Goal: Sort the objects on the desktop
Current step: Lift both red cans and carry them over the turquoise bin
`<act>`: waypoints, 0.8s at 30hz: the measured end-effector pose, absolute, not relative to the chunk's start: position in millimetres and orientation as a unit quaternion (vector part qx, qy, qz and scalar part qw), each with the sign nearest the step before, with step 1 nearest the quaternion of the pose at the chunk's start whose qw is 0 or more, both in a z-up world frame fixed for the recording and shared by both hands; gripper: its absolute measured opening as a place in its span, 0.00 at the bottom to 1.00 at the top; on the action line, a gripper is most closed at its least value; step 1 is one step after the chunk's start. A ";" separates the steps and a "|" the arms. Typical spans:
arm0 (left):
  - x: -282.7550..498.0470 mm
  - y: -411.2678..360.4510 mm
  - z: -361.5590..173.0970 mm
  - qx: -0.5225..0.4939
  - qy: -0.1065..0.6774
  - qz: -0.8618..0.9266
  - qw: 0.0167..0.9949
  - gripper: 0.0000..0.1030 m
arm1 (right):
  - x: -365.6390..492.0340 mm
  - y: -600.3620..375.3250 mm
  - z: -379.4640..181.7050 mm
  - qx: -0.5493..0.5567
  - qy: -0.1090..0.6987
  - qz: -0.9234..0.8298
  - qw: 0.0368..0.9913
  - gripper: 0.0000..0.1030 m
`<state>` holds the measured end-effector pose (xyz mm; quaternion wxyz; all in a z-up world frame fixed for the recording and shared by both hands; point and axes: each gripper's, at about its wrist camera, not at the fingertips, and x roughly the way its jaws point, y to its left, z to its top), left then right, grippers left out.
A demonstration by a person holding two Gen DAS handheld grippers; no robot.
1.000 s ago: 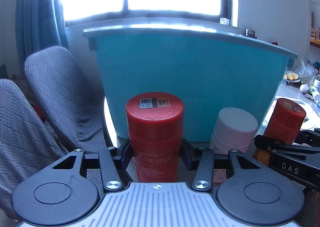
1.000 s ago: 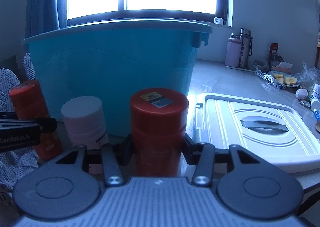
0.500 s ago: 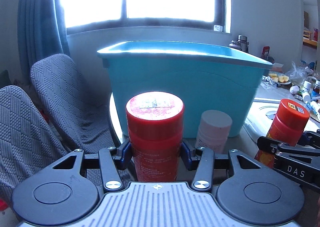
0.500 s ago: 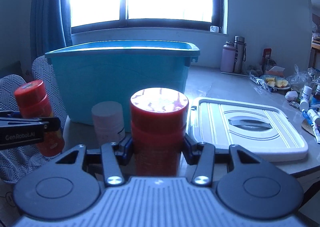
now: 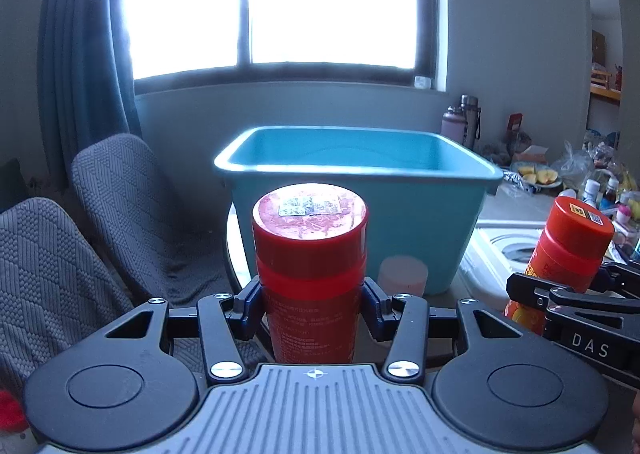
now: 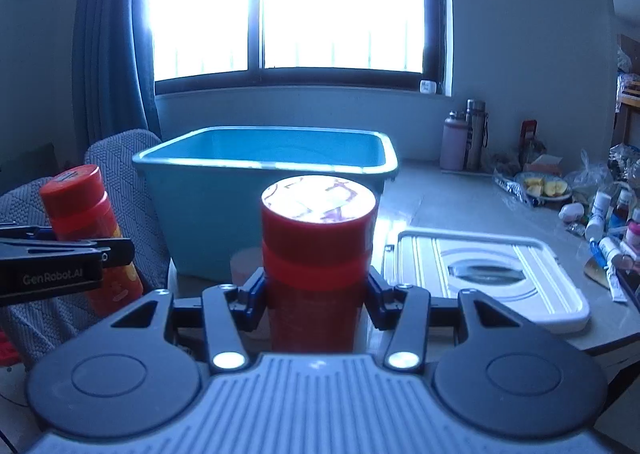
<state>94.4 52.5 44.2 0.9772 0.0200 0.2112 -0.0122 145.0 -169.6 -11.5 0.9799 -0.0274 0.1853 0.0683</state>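
My left gripper (image 5: pixel 312 308) is shut on an upright red canister (image 5: pixel 310 254) with a sticker on its lid. My right gripper (image 6: pixel 314 304) is shut on a second red canister (image 6: pixel 318 242). Each canister also shows in the other view: the right one (image 5: pixel 568 250) at the right edge, the left one (image 6: pixel 86 222) at the left edge. Both are held above the table, in front of an open teal bin (image 5: pixel 360 190), also (image 6: pixel 224 194). A white-capped bottle (image 5: pixel 402 274) stands at the bin's foot, half hidden behind the canisters.
The bin's white lid (image 6: pixel 488 274) lies flat to the right. Clutter lies at the far right of the table: small bottles (image 6: pixel 600 210), a fruit plate (image 6: pixel 544 188) and two flasks (image 6: pixel 464 138). Grey upholstered chairs (image 5: pixel 132 214) stand on the left.
Both grippers rose and drew back from the bin with their canisters. The bin now looks smaller and its open inside shows. The white-capped bottle has sunk lower in view.
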 end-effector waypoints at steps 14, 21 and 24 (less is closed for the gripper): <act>105.9 49.9 112.5 0.016 0.191 -0.011 0.981 0.48 | 156.3 -168.8 41.8 -0.030 0.144 0.061 0.987 0.48; 138.4 45.4 139.7 0.016 0.179 -0.007 0.984 0.48 | 188.2 -165.9 58.4 -0.033 0.130 0.078 0.988 0.48; 158.5 43.2 148.4 0.020 0.177 -0.004 0.984 0.48 | 205.4 -165.9 62.9 -0.029 0.125 0.081 0.989 0.48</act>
